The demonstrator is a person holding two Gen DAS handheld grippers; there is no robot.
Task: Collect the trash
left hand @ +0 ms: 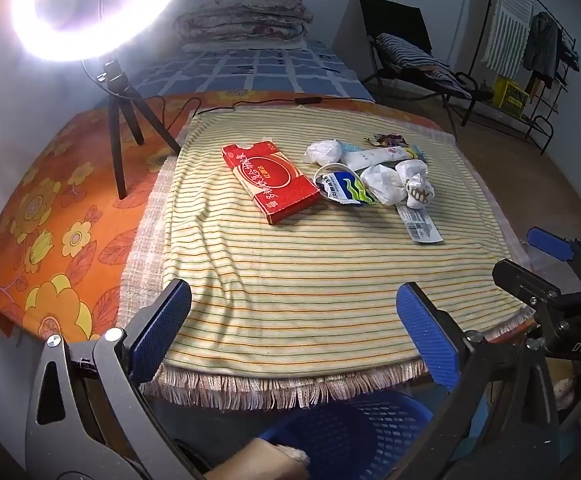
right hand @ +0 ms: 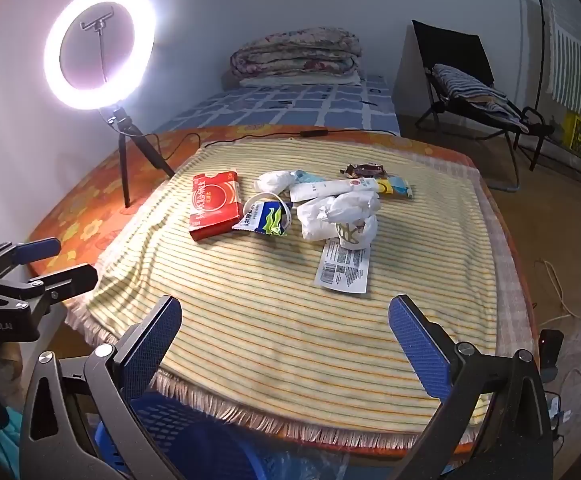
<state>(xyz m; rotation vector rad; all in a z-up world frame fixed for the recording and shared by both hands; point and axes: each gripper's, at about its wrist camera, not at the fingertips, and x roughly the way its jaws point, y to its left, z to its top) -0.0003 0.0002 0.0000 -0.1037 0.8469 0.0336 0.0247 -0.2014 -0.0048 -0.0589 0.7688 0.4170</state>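
Trash (left hand: 370, 176) beyond spread left fingers (left hand: 162, 332)

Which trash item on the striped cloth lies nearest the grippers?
The flat white barcode label: it lies alone at the pile's near edge; the red cardboard box and crumpled white papers sit farther back.

Open left tool (left hand: 296, 332) faces red box (left hand: 270, 180).
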